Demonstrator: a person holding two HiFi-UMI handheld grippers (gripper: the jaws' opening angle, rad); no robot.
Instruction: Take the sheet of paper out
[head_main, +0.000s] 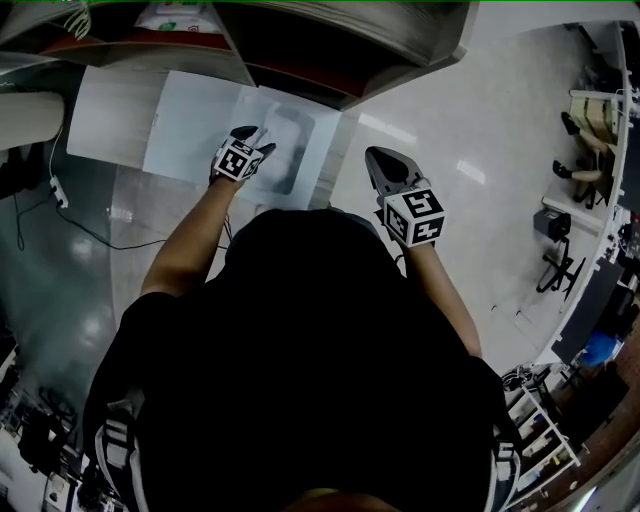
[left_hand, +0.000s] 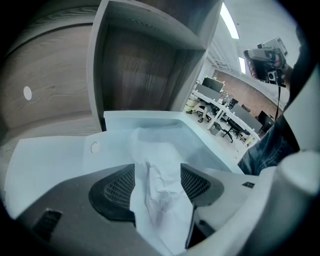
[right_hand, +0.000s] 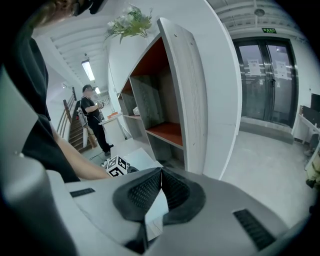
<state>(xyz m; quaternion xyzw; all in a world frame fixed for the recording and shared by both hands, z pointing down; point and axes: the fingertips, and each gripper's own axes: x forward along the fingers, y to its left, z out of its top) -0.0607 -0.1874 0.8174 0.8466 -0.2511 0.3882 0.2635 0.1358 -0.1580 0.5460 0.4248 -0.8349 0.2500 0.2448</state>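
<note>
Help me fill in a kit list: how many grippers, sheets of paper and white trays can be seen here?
Grippers: 2 (left gripper open, right gripper shut)
Paper: 1 crumpled sheet
White tray: 1
Total: 4

Head view: overhead, steeply down past person's shoulders (head_main: 300, 330) onto shelf (head_main: 330, 50) top. Left gripper view: close, along fingers (left_hand: 117, 187) into white tray (left_hand: 150, 116). Right gripper view: faces shelf side (shares left gripper (right_hand: 125, 169) with head view).
</note>
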